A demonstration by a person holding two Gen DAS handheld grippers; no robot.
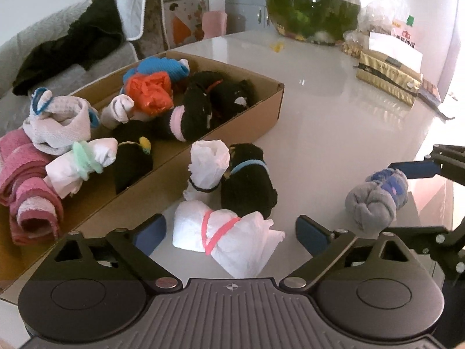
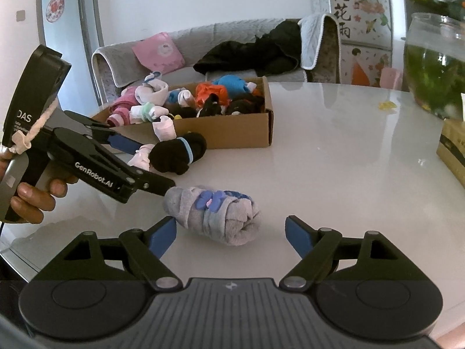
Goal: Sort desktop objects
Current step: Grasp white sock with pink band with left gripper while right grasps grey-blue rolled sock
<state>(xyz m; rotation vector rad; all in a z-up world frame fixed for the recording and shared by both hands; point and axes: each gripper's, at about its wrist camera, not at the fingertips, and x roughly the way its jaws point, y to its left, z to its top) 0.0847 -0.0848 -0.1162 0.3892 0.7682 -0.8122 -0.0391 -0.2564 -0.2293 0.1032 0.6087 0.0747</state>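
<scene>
Bundles of rolled cloth crowd the cardboard box (image 1: 250, 125); four more lie loose on the white table (image 1: 334, 122) beside it. My left gripper (image 1: 229, 229) stands wide, straddling the white bundle with the pink band (image 1: 223, 232), whose long axis runs across the gap. My right gripper (image 2: 231, 229), also spread, faces the grey bundle (image 2: 215, 218), nothing clamped.

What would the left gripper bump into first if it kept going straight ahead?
Probably the white bundle tied with a pink band, lying just ahead between the open left gripper fingers; depth is hard to judge.
</scene>
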